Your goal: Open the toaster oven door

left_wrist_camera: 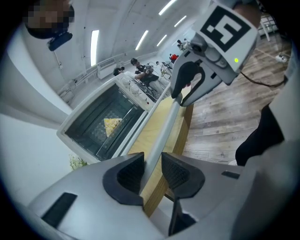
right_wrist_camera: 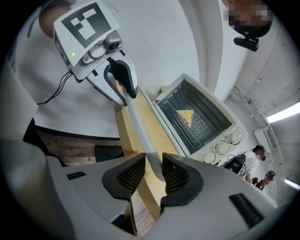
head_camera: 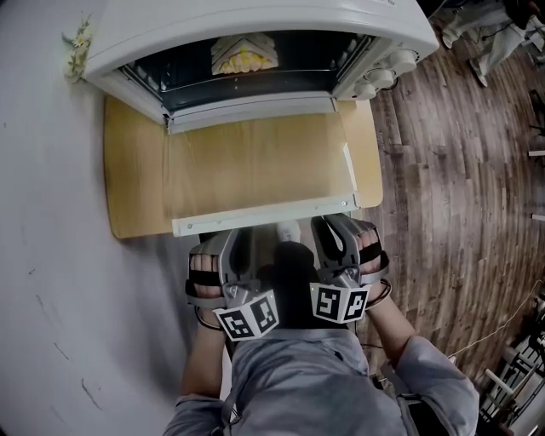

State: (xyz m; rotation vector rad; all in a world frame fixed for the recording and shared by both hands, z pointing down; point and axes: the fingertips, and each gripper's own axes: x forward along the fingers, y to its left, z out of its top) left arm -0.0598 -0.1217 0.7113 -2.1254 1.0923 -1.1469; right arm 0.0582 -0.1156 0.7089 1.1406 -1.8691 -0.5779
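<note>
The white toaster oven (head_camera: 255, 25) stands at the back with its glass door (head_camera: 255, 162) folded down flat toward me. A yellow piece of food (head_camera: 243, 53) lies on the rack inside. The door's pale handle bar (head_camera: 264, 215) runs along the near edge. My left gripper (head_camera: 223, 237) is shut on the bar's left end, which fills the gap between the pads in the left gripper view (left_wrist_camera: 152, 171). At the bar's right end my right gripper (head_camera: 336, 223) is likewise shut, the bar's tip (right_wrist_camera: 138, 126) sitting between its pads (right_wrist_camera: 153, 173).
The oven rests on a light wooden board (head_camera: 119, 170) against a white wall (head_camera: 51, 255). Control knobs (head_camera: 383, 77) sit on the oven's right side. Dark wood flooring (head_camera: 460, 170) lies to the right. People stand far off in the room (left_wrist_camera: 140, 70).
</note>
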